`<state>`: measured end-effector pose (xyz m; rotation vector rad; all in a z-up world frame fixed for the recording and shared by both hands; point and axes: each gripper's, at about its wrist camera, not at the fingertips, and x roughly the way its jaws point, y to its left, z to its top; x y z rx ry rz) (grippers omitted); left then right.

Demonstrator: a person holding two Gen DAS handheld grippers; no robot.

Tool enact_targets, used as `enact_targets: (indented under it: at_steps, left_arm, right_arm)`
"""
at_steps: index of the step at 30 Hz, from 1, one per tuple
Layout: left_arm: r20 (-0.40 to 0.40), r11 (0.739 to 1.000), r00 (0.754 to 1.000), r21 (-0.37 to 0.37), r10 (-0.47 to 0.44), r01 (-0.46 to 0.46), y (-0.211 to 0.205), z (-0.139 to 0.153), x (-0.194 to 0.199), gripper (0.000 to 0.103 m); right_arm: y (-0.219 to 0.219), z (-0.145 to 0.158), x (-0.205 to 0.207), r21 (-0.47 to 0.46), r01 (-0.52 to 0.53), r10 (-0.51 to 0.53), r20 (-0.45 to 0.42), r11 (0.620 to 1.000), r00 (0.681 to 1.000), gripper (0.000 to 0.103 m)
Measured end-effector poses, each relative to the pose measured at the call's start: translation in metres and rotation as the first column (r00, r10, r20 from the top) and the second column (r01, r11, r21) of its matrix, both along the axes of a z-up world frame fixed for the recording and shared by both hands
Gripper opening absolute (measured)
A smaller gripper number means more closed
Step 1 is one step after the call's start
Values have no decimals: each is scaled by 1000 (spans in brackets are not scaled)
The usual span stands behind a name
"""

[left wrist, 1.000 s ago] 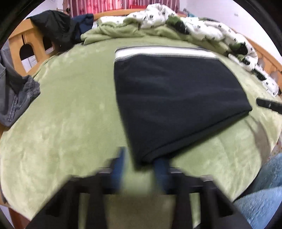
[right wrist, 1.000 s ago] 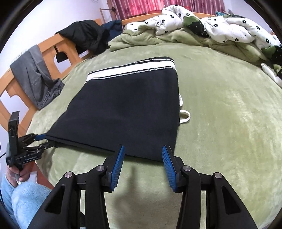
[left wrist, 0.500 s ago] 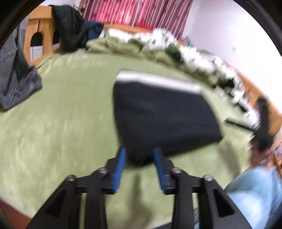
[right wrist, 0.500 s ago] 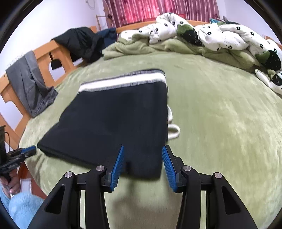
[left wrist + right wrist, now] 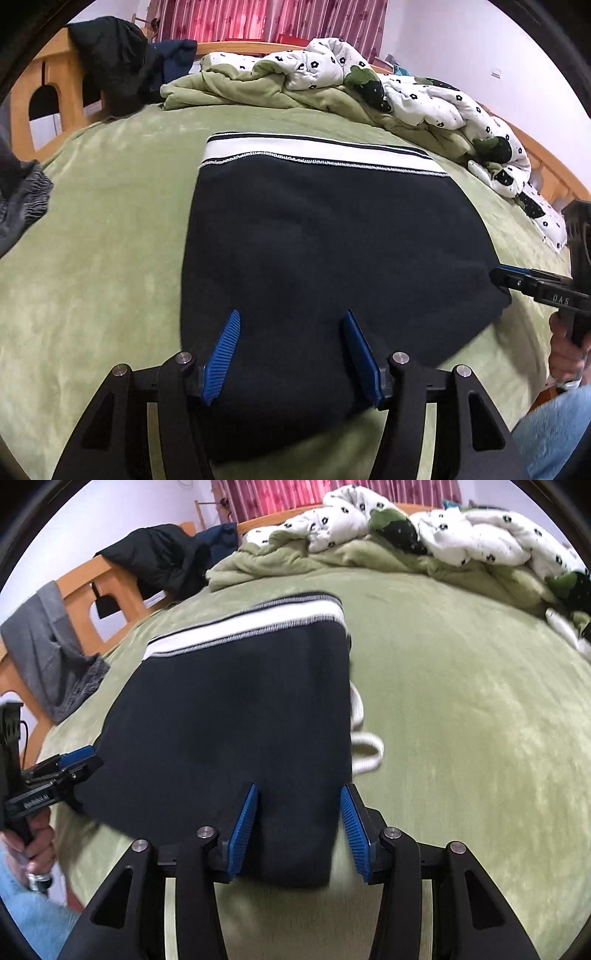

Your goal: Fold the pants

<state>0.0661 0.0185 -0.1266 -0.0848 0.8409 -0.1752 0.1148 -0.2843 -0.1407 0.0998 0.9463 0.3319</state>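
Note:
Black pants point(image 5: 325, 251) with a white waistband point(image 5: 317, 153) lie folded flat on the green bed; they also show in the right wrist view point(image 5: 236, 716). My left gripper point(image 5: 291, 354) is open, its blue pads straddling the near left part of the folded edge. My right gripper point(image 5: 299, 830) is open over the near right corner of the pants. Each gripper shows in the other's view, the right one point(image 5: 517, 280) at the pants' right corner and the left one point(image 5: 74, 760) at the left corner. A white drawstring point(image 5: 364, 746) sticks out at the right side.
The green blanket point(image 5: 92, 258) covers the bed. A rumpled flowered quilt point(image 5: 406, 92) lies along the far side. Dark clothes point(image 5: 122, 62) hang on the wooden bed frame point(image 5: 77, 587), and grey trousers point(image 5: 48, 653) drape over it at the left.
Both grippers have moved forward onto the near edge of the pants, which now lies between their pads. The left gripper's jaws have opened wider.

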Motion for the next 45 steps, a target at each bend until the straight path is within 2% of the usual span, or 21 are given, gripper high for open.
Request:
enact_targets:
  at_steps: [6,8,10,12,15,16,18,19,21,23,25,27,29,31,36,40,45]
  left_arm:
    - [-74,1000,997,-6,13,-13,6,9,-7,57]
    - [-101,1000,995,-13,24,-25,11,16,-11,59]
    - [-123,997,992,-66,30,-39,16,29,-17,59]
    - [-101,990,994,-136,31,-45,18,49,-26,59]
    - [-39,982,999,-183,34,-41,10,80,-45,66]
    - [-14,980,999,-197,38,-40,6,91,-54,72]
    - [17,976,999,-216,49,-44,1,104,-70,74]
    - [21,973,998,-224,57,-51,-2,108,-79,75]
    - [23,979,997,-194,74,-68,-10,111,-96,77]
    - [37,987,997,-146,74,-68,-15,111,-108,77]
    - [51,993,994,-68,101,-97,-14,116,-122,77]
    - [68,994,994,-68,87,-83,-11,121,-134,79]
    - [43,995,996,-67,73,-70,-11,119,-139,79]
    - [29,994,995,-56,97,-95,-10,117,-144,79]
    - [109,991,985,-24,132,-131,-7,129,-162,79]
    - [127,991,983,14,131,-134,-13,135,-167,79]
    - [134,990,982,21,135,-139,-17,140,-174,79]
  right_arm:
    - [-16,4,-13,10,78,-78,2,997,997,46]
    - [-19,19,-22,-3,112,-112,27,994,993,45]
    - [-19,40,-31,-1,126,-126,55,992,990,45]
    - [-18,67,-42,11,150,-150,97,989,984,45]
    - [-5,108,-64,-9,177,-173,171,984,970,47]
    - [2,123,-75,-17,179,-173,201,984,964,49]
    - [15,141,-91,-20,175,-166,238,984,957,50]
    - [21,148,-101,-18,178,-168,250,984,954,55]
    - [26,155,-118,0,182,-176,257,983,950,64]
    - [30,157,-135,10,180,-176,266,984,948,78]
    - [38,155,-150,-38,206,-188,281,978,941,89]
    - [44,153,-163,-56,201,-177,287,978,942,94]
    - [48,151,-173,-53,187,-166,279,981,946,100]
    - [49,152,-182,-61,194,-170,280,979,945,100]
    - [55,151,-195,-70,167,-145,248,984,958,100]
    - [54,148,-203,-69,173,-154,222,982,963,100]
    - [54,150,-206,-67,178,-161,212,982,964,100]
